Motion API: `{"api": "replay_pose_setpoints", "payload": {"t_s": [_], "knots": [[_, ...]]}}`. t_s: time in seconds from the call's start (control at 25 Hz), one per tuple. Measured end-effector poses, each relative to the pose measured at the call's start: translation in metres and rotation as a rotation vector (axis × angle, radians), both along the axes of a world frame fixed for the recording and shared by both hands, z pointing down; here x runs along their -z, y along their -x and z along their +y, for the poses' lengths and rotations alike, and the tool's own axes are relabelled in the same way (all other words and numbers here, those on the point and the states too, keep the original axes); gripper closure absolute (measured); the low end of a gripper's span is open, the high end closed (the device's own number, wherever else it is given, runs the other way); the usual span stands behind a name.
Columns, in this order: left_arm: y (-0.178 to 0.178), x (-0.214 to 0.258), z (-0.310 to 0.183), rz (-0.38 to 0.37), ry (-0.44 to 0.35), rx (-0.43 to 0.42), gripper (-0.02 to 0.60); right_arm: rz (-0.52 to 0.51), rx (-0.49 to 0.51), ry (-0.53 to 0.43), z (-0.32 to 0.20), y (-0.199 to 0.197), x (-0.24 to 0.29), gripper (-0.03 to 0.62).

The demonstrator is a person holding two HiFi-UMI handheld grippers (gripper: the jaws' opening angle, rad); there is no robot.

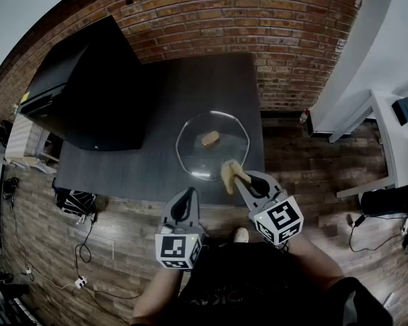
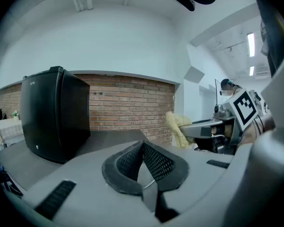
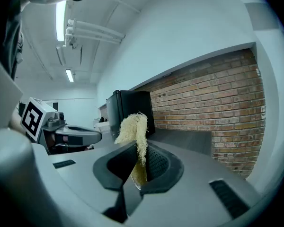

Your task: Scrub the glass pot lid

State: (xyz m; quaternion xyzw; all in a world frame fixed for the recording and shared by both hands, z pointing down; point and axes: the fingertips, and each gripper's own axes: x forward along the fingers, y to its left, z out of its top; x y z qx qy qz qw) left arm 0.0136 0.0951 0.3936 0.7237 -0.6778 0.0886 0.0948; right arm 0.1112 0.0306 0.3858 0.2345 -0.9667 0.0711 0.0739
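Round clear glass pot lid [image 1: 196, 149] lies flat, knob up, near the front edge of the dark grey desk [image 1: 139, 165], within both arms' reach. Right gripper [image 3: 140, 149] is clamped on a pale yellow fibrous scrubber [image 3: 132, 126], its tuft protruding over the lid's near rim; contact unconfirmed. Left gripper [image 2: 143, 148] is closed and empty, held off the desk, presumably in reserve to steady the lid.

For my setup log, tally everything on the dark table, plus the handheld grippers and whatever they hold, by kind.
Glass pot lid: 1
Loofah scrubber: 1
Black mini fridge: 1
Grippers: 2 (left gripper, right gripper)
Total: 5
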Motion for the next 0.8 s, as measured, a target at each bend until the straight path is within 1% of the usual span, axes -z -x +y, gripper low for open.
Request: {"api": "replay_pose_setpoints", "payload": {"t_s": [0.24,0.52,0.72,0.8], "knots": [[-0.001,0.0,0.003,-0.002,0.005,0.002,0.548,0.002,-0.002,0.004,0.001,-0.002,0.001,0.548],[-0.001,-0.003,0.001,-0.007,0.01,0.006,0.548,-0.018,0.013,0.04,0.0,-0.003,-0.005,0.546],[0.007,-0.007,0.002,-0.02,0.036,0.025,0.548,-0.021,0.027,0.027,-0.002,0.0,0.002,0.546],[0.011,-0.01,0.002,-0.013,0.047,0.032,0.548,-0.016,0.03,0.023,-0.004,0.001,0.002,0.546]]}}
